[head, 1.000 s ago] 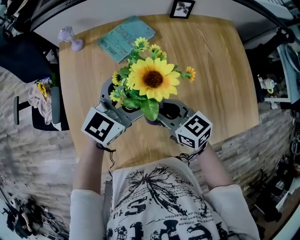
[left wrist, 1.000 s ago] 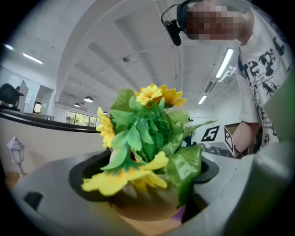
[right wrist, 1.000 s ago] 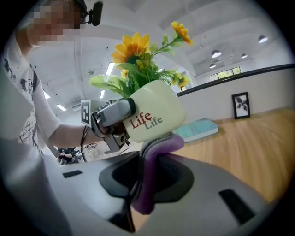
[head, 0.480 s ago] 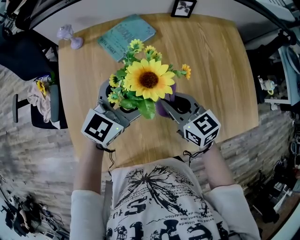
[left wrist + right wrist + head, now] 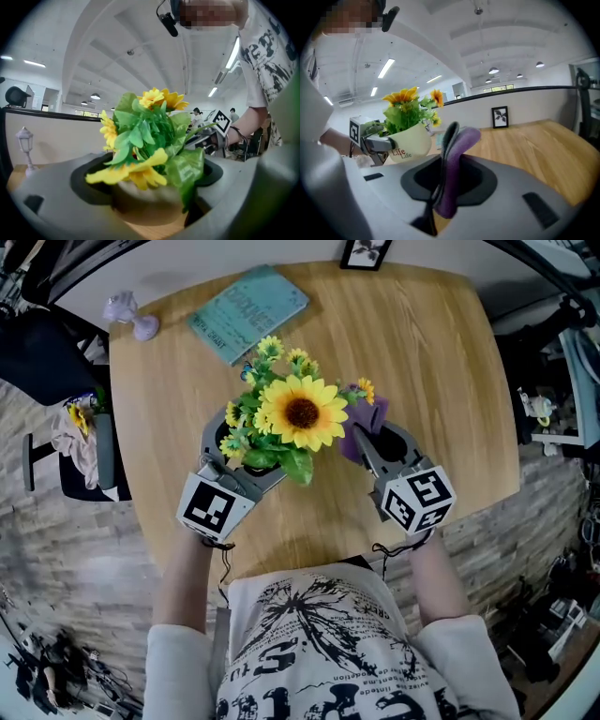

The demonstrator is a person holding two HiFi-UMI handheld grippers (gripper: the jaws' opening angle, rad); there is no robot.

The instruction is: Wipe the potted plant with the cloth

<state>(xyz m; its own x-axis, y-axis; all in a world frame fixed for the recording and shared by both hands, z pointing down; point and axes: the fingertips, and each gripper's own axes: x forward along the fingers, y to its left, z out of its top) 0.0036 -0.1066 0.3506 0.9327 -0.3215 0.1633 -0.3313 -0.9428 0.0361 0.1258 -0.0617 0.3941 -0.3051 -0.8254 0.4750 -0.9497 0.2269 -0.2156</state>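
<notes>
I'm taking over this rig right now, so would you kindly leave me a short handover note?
Left tongs: shut on the potted plant, at its pot, over the table.
Right tongs: shut on the purple cloth, to the plant's right, not touching the pot.
Done: both things grasped; how much is wiped cannot be told.
Left: press the cloth to pot and leaves, wipe.

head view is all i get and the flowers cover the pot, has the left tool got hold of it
observer: Yes. In the left gripper view the pot sits clamped between the jaws of the left tool.
operator: and the other one
observer: The right tool is shut on the purple cloth, which stands up between its jaws.
operator: cloth on the pot yet
observer: No. The right gripper view shows a gap between them.
</notes>
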